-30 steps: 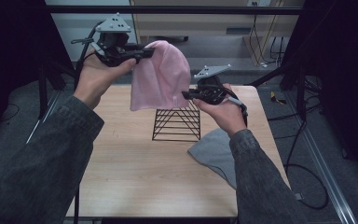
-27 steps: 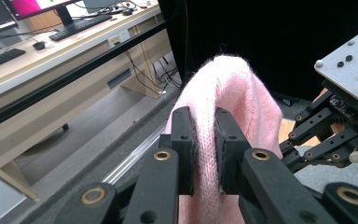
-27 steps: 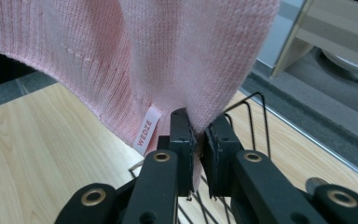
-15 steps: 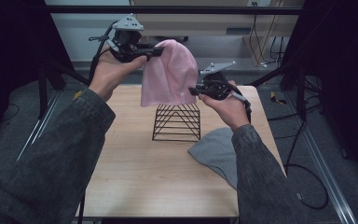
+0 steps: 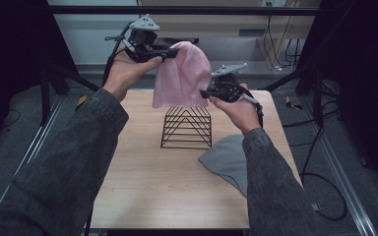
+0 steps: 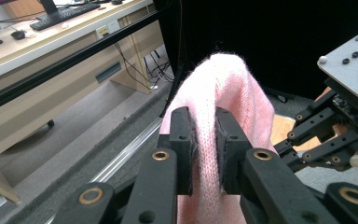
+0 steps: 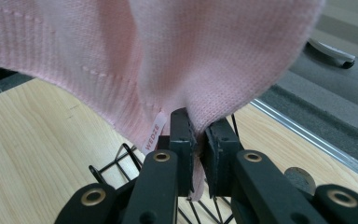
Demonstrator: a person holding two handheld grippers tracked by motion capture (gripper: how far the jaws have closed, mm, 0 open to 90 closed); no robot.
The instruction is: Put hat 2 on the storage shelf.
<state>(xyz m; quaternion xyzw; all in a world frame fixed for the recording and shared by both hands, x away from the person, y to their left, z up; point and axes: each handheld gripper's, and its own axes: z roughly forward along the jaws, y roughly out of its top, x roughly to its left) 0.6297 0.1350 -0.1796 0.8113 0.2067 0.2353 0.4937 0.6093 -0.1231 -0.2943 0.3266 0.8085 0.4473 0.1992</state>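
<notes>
A pink knit beanie [image 5: 183,74] hangs in the air above a black wire rack [image 5: 187,127] at the middle of the table. My left gripper [image 5: 170,50] is shut on the beanie's top end, the knit squeezed between its pads [image 6: 204,149]. At the hat's lower right corner my right gripper [image 5: 204,93] is shut on the ribbed hem by a small label [image 7: 151,136]; the pink beanie [image 7: 168,60] spreads just above the rack's wires [image 7: 121,161]. A grey beanie [image 5: 226,160] lies flat on the table by the right forearm.
The wooden table [image 5: 142,172] has bare board in front of and left of the rack. Black frame posts stand at both sides, and a cable [image 5: 325,191] trails on the floor to the right. A desk with a keyboard [image 6: 60,16] stands beyond the table.
Both hands carried the pink beanie to the right and slightly lower, so it now hangs over the rack. Both grips have held throughout.
</notes>
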